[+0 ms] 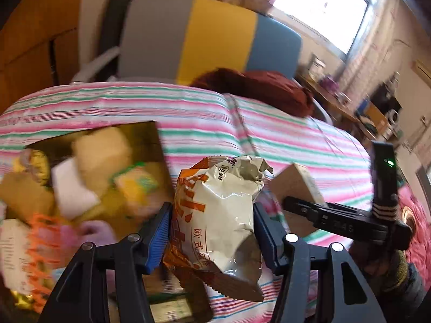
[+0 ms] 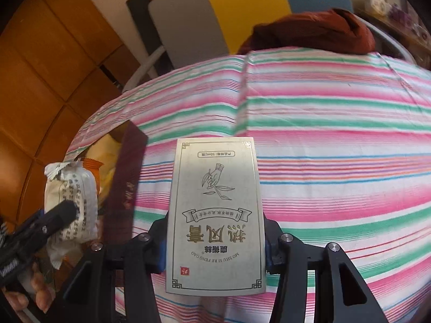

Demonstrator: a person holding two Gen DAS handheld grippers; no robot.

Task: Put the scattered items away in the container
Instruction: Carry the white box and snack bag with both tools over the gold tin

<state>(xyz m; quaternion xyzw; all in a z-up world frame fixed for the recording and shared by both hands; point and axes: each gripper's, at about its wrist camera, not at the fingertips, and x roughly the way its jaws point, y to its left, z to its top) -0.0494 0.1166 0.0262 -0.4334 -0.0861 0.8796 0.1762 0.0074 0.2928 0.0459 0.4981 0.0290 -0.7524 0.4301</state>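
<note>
Left gripper (image 1: 212, 231) clamps snack packet (image 1: 223, 215); container (image 1: 89, 167) crowded beside it.

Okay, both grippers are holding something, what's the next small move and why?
Probably carry the left gripper leftward over the open box and release there: its fingers clamp the snack packet, which hangs beside the box, not above it. The right gripper holds the cream carton further away.

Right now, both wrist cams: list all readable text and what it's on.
"MO SHU SI RE FENG GAO": pale box, printed upside down, in right gripper.
"50ml": same box, far end.
Large gold Chinese characters: same box.
"欧式": orange-and-white snack bag in left gripper.
Bag's back print: too small.
Container contents: blurred.
</note>
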